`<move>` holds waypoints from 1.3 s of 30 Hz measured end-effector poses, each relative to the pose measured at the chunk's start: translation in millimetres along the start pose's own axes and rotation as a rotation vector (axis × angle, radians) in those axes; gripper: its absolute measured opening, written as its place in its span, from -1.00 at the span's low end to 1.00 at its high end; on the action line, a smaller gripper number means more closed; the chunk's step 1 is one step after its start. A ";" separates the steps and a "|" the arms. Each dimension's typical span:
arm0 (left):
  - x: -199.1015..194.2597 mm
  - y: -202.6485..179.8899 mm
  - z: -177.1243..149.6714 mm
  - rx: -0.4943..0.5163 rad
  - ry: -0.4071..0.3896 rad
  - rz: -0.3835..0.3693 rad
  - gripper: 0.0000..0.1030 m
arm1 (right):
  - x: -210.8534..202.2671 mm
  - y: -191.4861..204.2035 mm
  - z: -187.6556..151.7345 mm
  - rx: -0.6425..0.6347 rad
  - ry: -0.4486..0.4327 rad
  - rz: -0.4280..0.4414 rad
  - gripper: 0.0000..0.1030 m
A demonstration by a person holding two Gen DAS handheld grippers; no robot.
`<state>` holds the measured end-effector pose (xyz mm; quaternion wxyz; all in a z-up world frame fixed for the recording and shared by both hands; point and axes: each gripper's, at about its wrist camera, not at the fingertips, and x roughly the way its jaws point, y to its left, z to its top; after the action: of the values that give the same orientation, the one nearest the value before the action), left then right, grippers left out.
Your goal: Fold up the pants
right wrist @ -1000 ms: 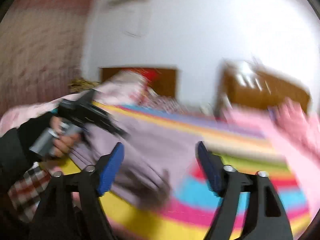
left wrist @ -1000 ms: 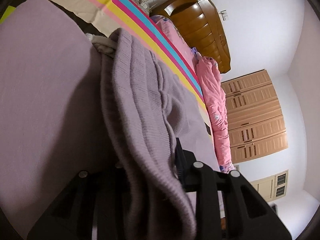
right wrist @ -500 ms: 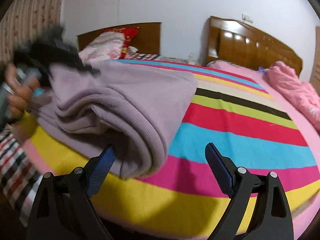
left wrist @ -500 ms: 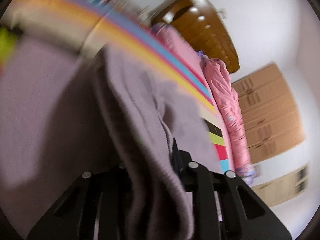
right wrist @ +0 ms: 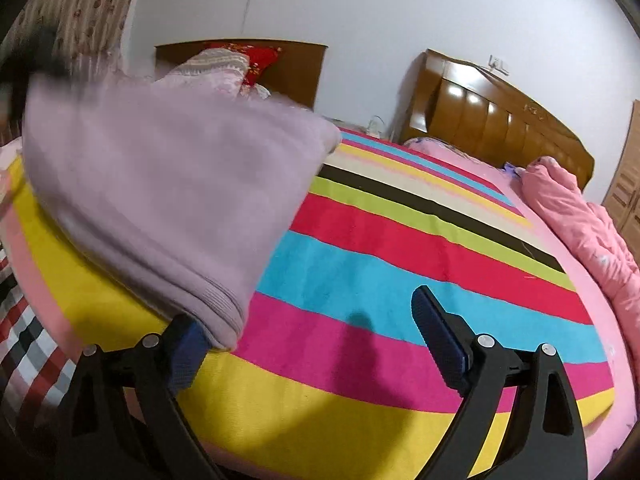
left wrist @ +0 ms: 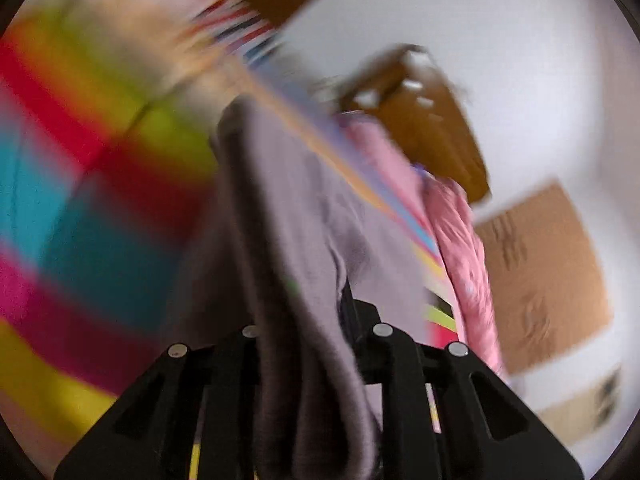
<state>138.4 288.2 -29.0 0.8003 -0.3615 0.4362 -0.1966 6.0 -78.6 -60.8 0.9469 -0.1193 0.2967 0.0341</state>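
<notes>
I see my left gripper (left wrist: 308, 320) clenched on a thick fold of the lilac pants (left wrist: 288, 216), which run from 6 toward 12 o'clock in its blurred view. My right gripper (right wrist: 312, 332) stands released, jaws wide apart, over the striped blanket (right wrist: 380, 264); there the pants (right wrist: 168, 184) lie heaped at 10 o'clock, their hem touching the left finger.

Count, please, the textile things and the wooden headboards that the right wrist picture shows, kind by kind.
Lilac pants, shut in the left gripper: 1
Striped bedcover: 1
Pink quilt: 1
Pillows at the far headboard, blurred, as far as I can tell: 2
Wooden headboards: 2
Total: 7
</notes>
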 end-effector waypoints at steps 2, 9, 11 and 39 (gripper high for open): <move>-2.8 32.2 -18.2 -0.042 -0.090 -0.181 -0.62 | -1.4 5.2 1.1 -0.036 -0.006 -0.023 0.74; -5.2 -15.6 -3.8 0.138 -0.072 -0.031 -0.61 | -0.3 0.7 2.2 -0.015 0.011 -0.019 0.77; 0.3 -14.7 -2.2 0.143 -0.055 -0.001 -0.59 | -0.2 0.8 3.5 -0.011 0.014 -0.018 0.77; 49.0 -101.7 -106.0 0.680 -0.195 0.616 0.96 | -11.7 29.9 27.9 -0.087 0.094 0.726 0.79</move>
<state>76.1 146.9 -17.9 0.9317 0.0509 0.3567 -0.0469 7.8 -42.6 -38.1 0.8525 -0.0479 0.3611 0.3748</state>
